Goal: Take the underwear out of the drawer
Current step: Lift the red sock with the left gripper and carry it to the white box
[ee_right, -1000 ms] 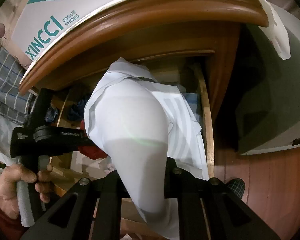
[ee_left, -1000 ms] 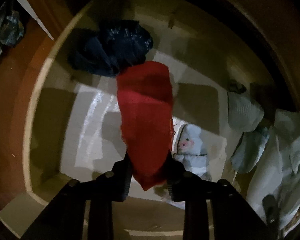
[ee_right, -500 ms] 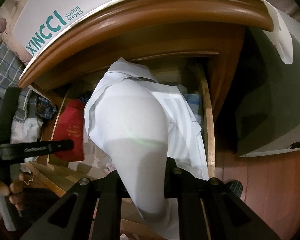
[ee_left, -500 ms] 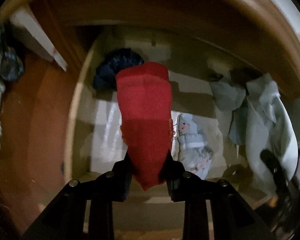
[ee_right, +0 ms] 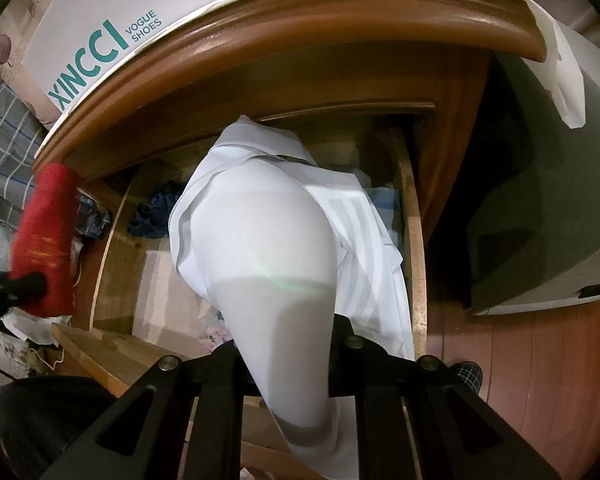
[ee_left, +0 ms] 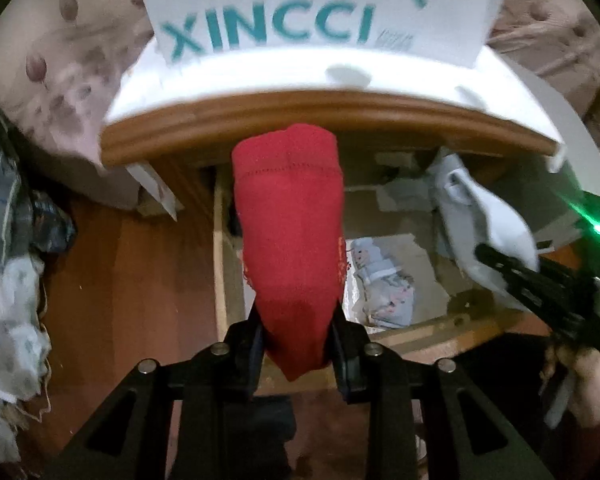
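We see left claw [ee_left: 296, 336] clamped on red underwear [ee_left: 290, 240], hanging clear above open drawer [ee_left: 220, 264], near its left edge. Right claw [ee_right: 286, 364] pinched tight on white striped underwear [ee_right: 268, 256], draped over drawer's right half. We see dark blue garment [ee_right: 152, 212] at drawer's back left corner, pale printed garment [ee_left: 384, 280] on drawer bottom. XINCCI shoebox [ee_left: 300, 4] on cabinet top.

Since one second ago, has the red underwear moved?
Yes. In the right wrist view the red underwear has come up and left, out past the drawer's left wall.
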